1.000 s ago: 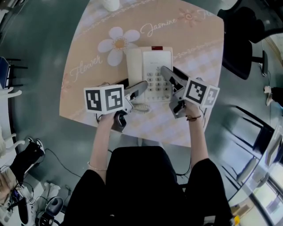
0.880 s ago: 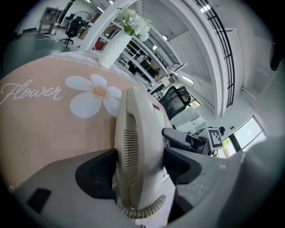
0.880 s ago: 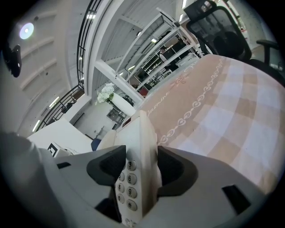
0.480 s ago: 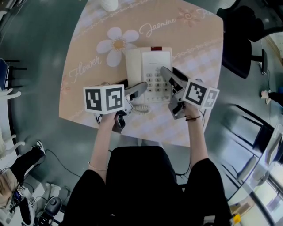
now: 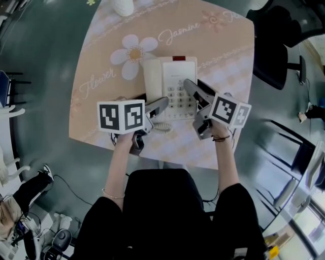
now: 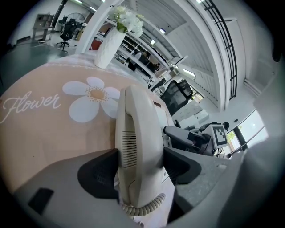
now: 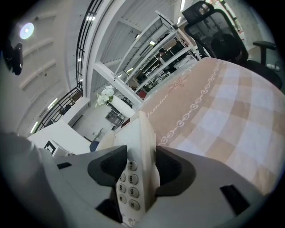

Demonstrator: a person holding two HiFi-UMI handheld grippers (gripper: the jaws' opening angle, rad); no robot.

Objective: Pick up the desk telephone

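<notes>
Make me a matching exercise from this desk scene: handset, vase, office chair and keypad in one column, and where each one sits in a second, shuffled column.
1. handset
2. vase
3. office chair
4. keypad

A. at the table's far edge
B. on the floor, off the table's right side
C. between the left gripper's jaws
D. just right of the handset

Pairs: 1-C, 2-A, 3-B, 4-D

tablecloth (image 5: 101, 96): peach, daisy print | vase (image 6: 108, 49): far edge | office chair (image 5: 271, 56): right of table
</notes>
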